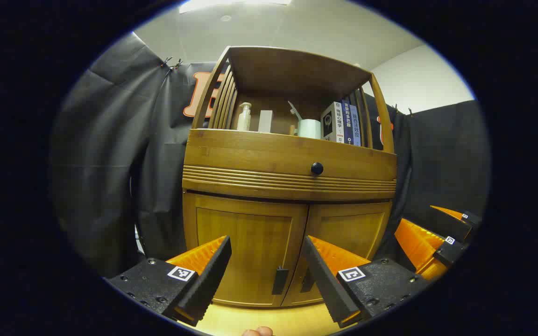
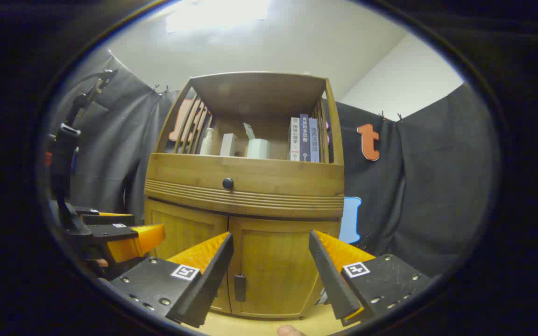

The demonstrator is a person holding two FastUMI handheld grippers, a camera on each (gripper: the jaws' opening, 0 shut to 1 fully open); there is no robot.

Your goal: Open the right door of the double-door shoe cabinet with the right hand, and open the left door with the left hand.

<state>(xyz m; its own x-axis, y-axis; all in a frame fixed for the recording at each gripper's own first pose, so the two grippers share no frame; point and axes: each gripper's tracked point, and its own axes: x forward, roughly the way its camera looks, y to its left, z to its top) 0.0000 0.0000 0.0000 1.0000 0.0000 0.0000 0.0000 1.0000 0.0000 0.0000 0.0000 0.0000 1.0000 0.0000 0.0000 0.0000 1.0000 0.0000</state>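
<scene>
Left gripper [image 1: 266, 261]: jaws spread wide, holding nothing, short of cabinet. Right gripper [image 2: 271, 259]: likewise wide open, empty. Beyond fingers: shoe cabinet [image 1: 287, 163], 2 doors shut. Left door [image 1: 245, 252] with dark handle [image 1: 279, 280] at centre seam; right door [image 2: 273, 266] with handle [image 2: 239, 288] near seam. Above: drawer knob [image 1: 316, 168], shelf with books [image 1: 343, 122]. Step, as judged: approach, neither door begun. Next: right gripper must advance, close on right door handle, pull outward.

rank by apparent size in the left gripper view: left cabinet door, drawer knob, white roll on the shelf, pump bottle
1. left cabinet door
2. white roll and pump bottle: look about alike, not ranked
3. drawer knob
</scene>
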